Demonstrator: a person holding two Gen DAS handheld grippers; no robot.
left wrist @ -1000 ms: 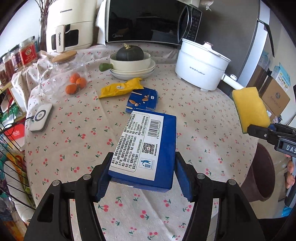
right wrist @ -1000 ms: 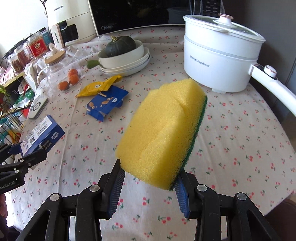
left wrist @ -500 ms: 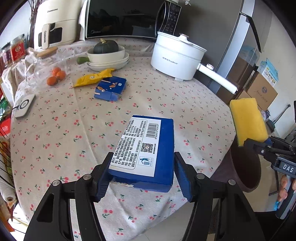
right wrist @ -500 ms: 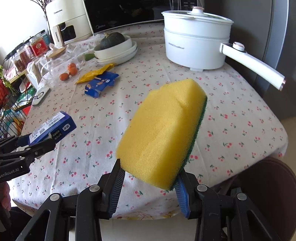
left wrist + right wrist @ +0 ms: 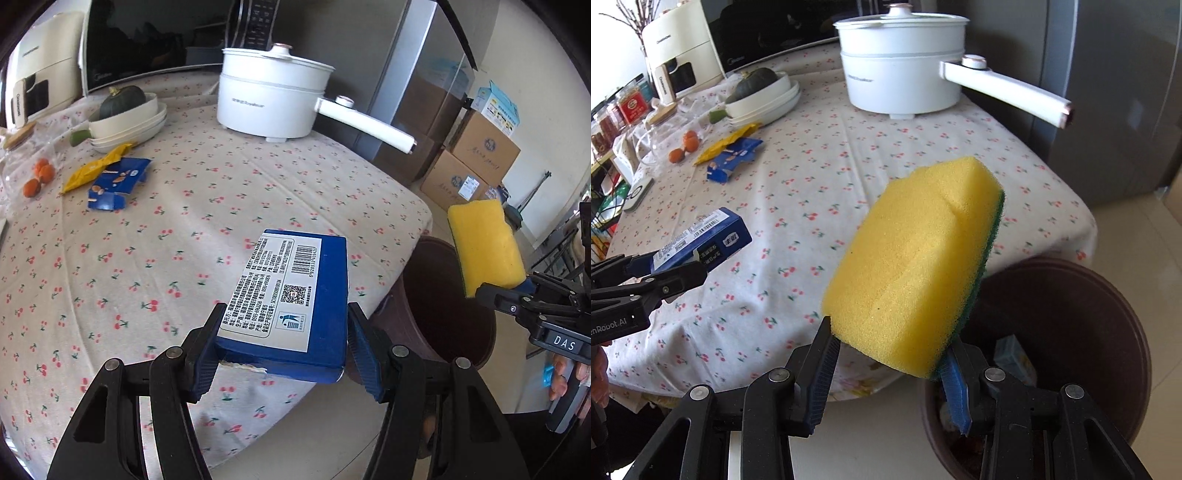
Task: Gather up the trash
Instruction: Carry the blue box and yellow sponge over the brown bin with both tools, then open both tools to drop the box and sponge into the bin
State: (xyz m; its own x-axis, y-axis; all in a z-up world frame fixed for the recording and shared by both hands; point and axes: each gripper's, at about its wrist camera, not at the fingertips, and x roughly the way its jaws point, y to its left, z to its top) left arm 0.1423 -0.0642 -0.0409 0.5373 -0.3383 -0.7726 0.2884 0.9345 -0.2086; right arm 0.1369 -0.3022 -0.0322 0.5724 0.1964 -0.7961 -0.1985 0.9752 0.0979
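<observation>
Both grippers have shifted off the worktop (image 5: 110, 258) toward the brown bin (image 5: 1071, 314); left gripper (image 5: 282, 347) jaws clamp the blue box (image 5: 295, 295), right gripper (image 5: 890, 365) jaws the yellow sponge (image 5: 912, 258). Only the right view shows litter inside the bin.

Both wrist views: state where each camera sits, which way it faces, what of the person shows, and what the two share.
Left wrist: on the left gripper, facing down past its blue box across the table toward the brown bin; fingers of the other hand show at right.
Right wrist: on the right gripper, facing down past its yellow sponge over the bin's rim; no clear body part.
Shared: box, sponge, bin, white pot, each other's gripper.
</observation>
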